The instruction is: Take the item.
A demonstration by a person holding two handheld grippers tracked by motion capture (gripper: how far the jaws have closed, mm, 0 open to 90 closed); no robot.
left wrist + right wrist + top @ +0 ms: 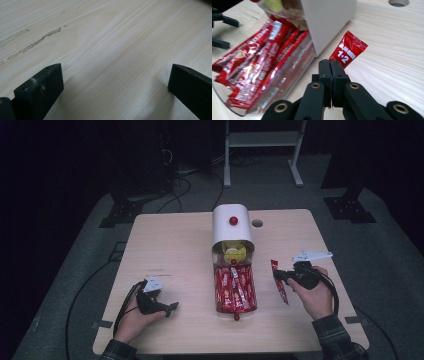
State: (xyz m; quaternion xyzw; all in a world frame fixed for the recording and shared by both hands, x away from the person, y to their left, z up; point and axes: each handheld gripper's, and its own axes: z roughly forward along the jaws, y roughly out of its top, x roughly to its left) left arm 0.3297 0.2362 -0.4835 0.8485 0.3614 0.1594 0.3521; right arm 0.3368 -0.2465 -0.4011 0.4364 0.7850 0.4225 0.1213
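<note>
A white dispenser box point(231, 227) with a red knob stands at the table's middle. Its clear tray point(236, 311) reaches toward me and holds several red sachets point(234, 287). My right gripper point(276, 275) is just right of the tray, shut on one red sachet point(283, 294) that hangs slanted off the table. In the right gripper view the jaws point(331, 65) pinch this "1+2" sachet point(349, 50) near its lower end, beside the tray wall point(294, 72) and box point(327, 22). My left gripper point(170, 307) rests at the front left, open point(116, 72) over bare wood.
The wooden table point(170, 245) has a round cable hole point(257, 223) right of the box. Scuff marks point(35, 43) streak the wood ahead of the left gripper. Cables and a white stand frame point(262, 150) lie on the dark floor beyond the table's far edge.
</note>
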